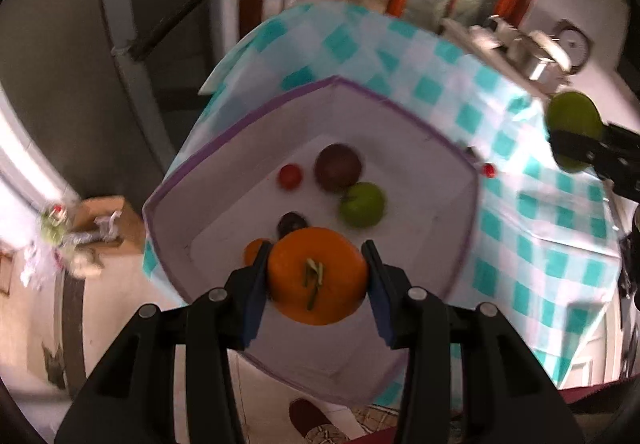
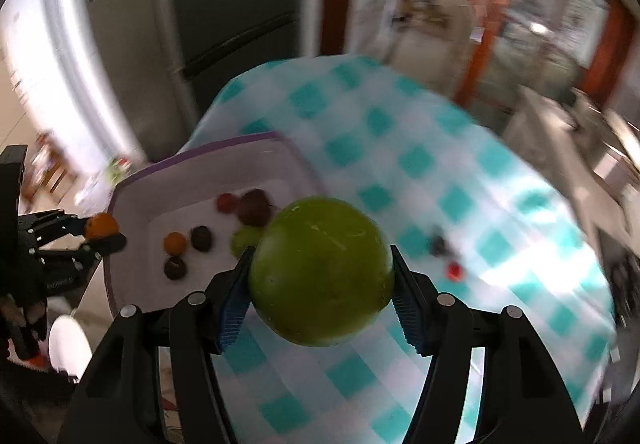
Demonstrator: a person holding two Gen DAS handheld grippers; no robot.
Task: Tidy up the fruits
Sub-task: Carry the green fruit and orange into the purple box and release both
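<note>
My left gripper (image 1: 316,248) is shut on an orange fruit with a green stem (image 1: 318,284), held over the near side of a white bin with a purple rim (image 1: 224,180). In the bin lie a small red fruit (image 1: 290,176), a dark purple fruit (image 1: 338,167), a green fruit (image 1: 362,205), a small dark fruit (image 1: 293,223) and a small orange one (image 1: 254,250). My right gripper (image 2: 320,250) is shut on a large green fruit (image 2: 320,276) above the checked tablecloth (image 2: 400,148), right of the bin (image 2: 132,212). A dark fruit (image 2: 439,244) and a red one (image 2: 455,271) lie on the cloth.
The table stands next to a dark fridge (image 1: 60,64) at the back left. A counter with metal pots (image 1: 536,52) lies beyond the table's far right. A cardboard box (image 1: 100,220) sits on the floor left of the bin. A white stool (image 2: 68,344) is below the bin's corner.
</note>
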